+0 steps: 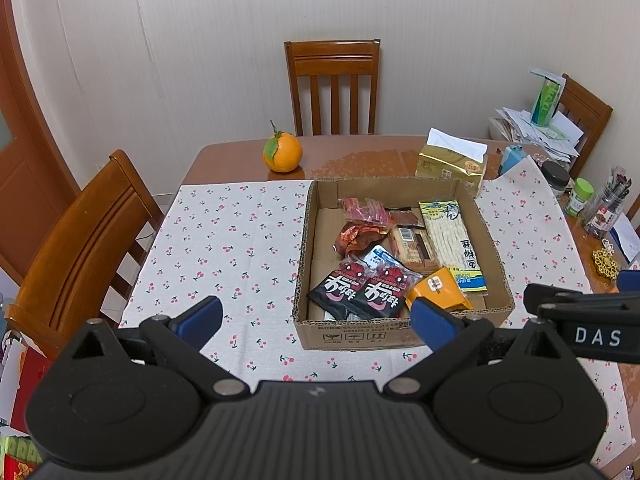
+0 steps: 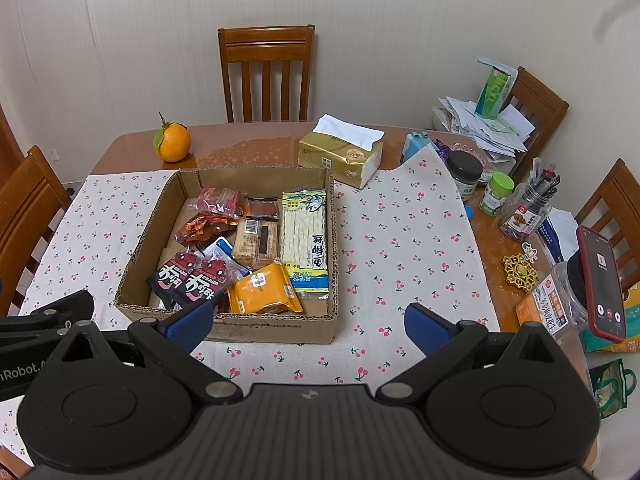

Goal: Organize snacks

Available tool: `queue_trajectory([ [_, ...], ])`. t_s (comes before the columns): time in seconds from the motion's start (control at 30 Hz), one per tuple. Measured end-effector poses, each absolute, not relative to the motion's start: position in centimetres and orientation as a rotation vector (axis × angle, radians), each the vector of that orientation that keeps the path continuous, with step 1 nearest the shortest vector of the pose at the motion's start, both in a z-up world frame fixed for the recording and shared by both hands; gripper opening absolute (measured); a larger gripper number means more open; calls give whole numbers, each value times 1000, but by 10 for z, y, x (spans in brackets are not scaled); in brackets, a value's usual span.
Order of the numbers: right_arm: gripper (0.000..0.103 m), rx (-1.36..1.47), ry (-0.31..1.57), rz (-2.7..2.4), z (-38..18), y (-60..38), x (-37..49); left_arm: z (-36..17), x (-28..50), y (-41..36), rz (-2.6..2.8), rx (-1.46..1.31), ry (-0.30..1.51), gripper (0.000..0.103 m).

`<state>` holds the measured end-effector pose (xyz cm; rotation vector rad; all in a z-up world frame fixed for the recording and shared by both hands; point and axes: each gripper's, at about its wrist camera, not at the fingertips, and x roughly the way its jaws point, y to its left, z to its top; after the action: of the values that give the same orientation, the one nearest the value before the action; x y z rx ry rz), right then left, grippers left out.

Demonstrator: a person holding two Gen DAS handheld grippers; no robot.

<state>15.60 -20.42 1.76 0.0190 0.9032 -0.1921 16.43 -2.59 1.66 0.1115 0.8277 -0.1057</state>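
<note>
A shallow cardboard box stands on the cherry-print cloth. It holds several snack packets: two black packets, an orange packet, a long pale noodle-like pack, a biscuit pack and red packets. My left gripper is open and empty, hovering before the box's near wall. My right gripper is open and empty, before the box's near right corner.
An orange and a gold tissue pack sit on the far table. Jars, a pen cup, a phone and papers crowd the right side. Wooden chairs surround the table.
</note>
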Motion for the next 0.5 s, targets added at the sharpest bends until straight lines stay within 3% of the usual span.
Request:
queue_trajectory([
  [0.5, 103, 19, 904, -195, 18, -208, 154, 16, 162, -29, -103, 113, 828, 100],
])
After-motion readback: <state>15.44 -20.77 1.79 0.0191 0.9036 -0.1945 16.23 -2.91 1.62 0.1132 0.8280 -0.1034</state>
